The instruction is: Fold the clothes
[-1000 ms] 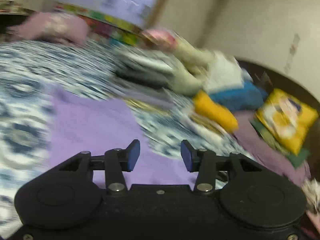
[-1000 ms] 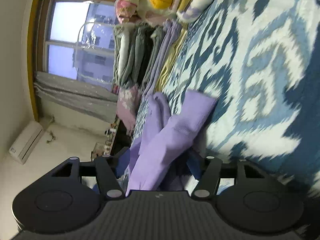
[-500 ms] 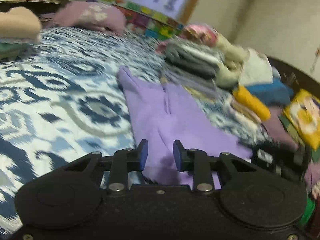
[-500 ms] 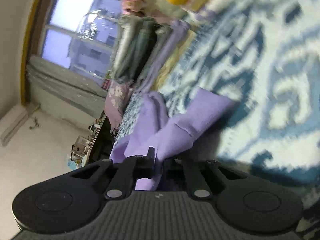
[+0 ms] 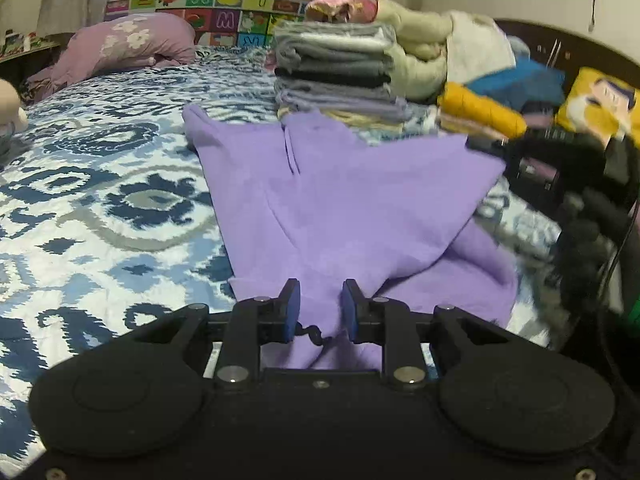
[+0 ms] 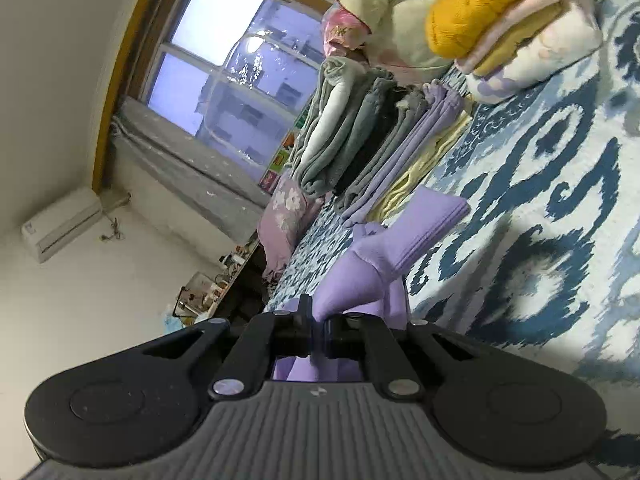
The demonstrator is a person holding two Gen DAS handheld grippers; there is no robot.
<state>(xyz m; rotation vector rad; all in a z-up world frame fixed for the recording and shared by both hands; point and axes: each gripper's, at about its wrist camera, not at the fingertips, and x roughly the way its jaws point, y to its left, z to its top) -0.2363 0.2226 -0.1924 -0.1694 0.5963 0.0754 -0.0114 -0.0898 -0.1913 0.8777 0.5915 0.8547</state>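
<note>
Purple trousers (image 5: 340,208) lay spread on the patterned bedspread (image 5: 100,200), straight ahead of the left gripper (image 5: 320,310), whose pads gripped the bunched waistband between them. The right gripper (image 6: 318,330) was clenched on another part of the same garment, lifting it off the bed. Folded clothes (image 5: 336,68) were stacked beyond, ahead of both grippers.

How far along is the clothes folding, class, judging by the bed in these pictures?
Done: a stack of folded clothes sits on the bed. In hand: the purple garment, spread out, its edge pinched by the right gripper and bunched between the left gripper pads. Left: folding and stacking it; loose clothes wait behind.
</note>
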